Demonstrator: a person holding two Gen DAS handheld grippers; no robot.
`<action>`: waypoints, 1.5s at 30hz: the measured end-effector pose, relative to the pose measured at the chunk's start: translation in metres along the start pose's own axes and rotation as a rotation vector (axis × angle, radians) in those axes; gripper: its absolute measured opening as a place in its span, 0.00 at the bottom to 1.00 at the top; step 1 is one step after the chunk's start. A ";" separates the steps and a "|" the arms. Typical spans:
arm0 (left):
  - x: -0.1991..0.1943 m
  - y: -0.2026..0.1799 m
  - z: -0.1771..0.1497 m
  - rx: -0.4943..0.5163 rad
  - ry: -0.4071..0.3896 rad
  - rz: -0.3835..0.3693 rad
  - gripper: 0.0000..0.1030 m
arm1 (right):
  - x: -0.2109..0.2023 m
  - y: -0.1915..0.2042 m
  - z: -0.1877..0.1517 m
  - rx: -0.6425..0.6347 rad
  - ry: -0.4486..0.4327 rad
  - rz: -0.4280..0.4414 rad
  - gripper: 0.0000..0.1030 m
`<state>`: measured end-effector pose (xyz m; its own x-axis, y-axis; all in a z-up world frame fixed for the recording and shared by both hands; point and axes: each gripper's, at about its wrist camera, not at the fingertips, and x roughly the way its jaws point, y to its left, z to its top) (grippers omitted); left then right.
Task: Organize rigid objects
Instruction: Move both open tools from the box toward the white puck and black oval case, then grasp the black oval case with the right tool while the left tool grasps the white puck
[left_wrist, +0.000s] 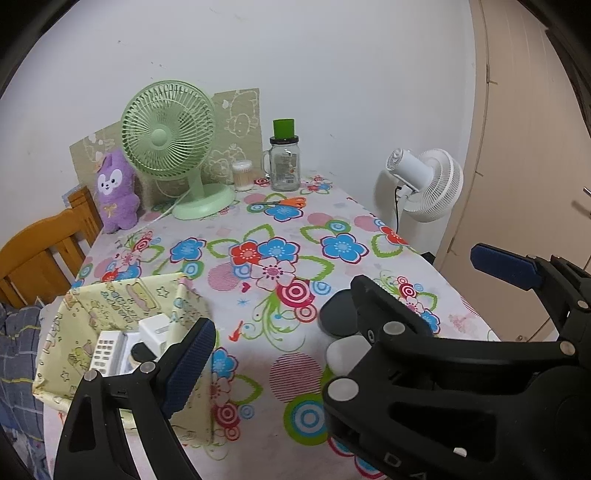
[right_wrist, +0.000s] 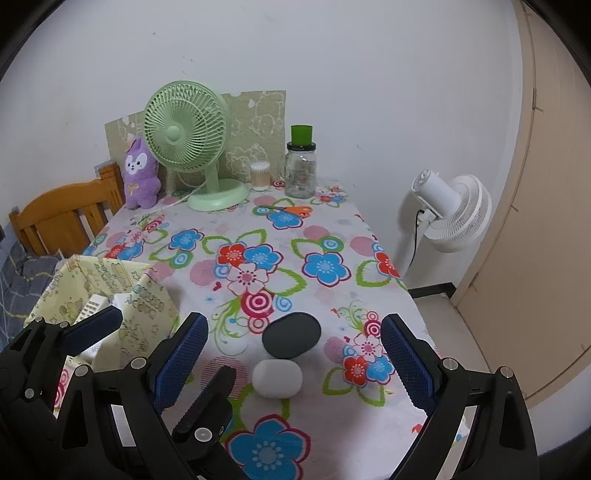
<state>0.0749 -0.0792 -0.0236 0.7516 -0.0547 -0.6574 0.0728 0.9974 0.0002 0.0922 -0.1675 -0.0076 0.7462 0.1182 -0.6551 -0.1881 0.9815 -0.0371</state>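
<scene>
A black oval object (right_wrist: 291, 336) and a white oval object (right_wrist: 277, 378) lie side by side on the flowered tablecloth. My right gripper (right_wrist: 293, 321) hangs open above and in front of them, its blue pads (right_wrist: 406, 365) apart from both. My left gripper (left_wrist: 295, 343) is also open with nothing held. Its left finger (left_wrist: 188, 365) stands by the yellow patterned box (left_wrist: 110, 295). The right gripper's black finger (left_wrist: 384, 310) crosses in front and hides my left gripper's other finger. In the left wrist view the black oval (left_wrist: 334, 317) and the white oval (left_wrist: 345, 356) show partly.
The box (right_wrist: 110, 291) holds a white remote (left_wrist: 105, 349) and white blocks. At the back stand a green fan (left_wrist: 170, 147), a purple plush (left_wrist: 114, 192), a swab tub (left_wrist: 242, 175) and a jar (left_wrist: 284, 162). Orange scissors (left_wrist: 291, 202) lie nearby. A white fan (right_wrist: 454, 210) stands beyond the table's right edge, and a wooden chair (left_wrist: 40, 258) on the left.
</scene>
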 end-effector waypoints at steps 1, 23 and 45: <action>0.002 -0.001 0.000 -0.001 0.000 0.001 0.91 | 0.002 -0.002 -0.001 0.000 0.001 0.002 0.93; 0.060 -0.025 -0.021 0.010 0.018 0.027 0.91 | 0.061 -0.033 -0.025 -0.002 0.044 0.051 0.93; 0.123 -0.041 -0.039 -0.014 0.158 -0.015 0.87 | 0.121 -0.058 -0.052 0.017 0.172 0.022 0.93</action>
<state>0.1386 -0.1248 -0.1335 0.6381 -0.0625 -0.7674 0.0732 0.9971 -0.0204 0.1604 -0.2176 -0.1243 0.6212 0.1138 -0.7753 -0.1913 0.9815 -0.0093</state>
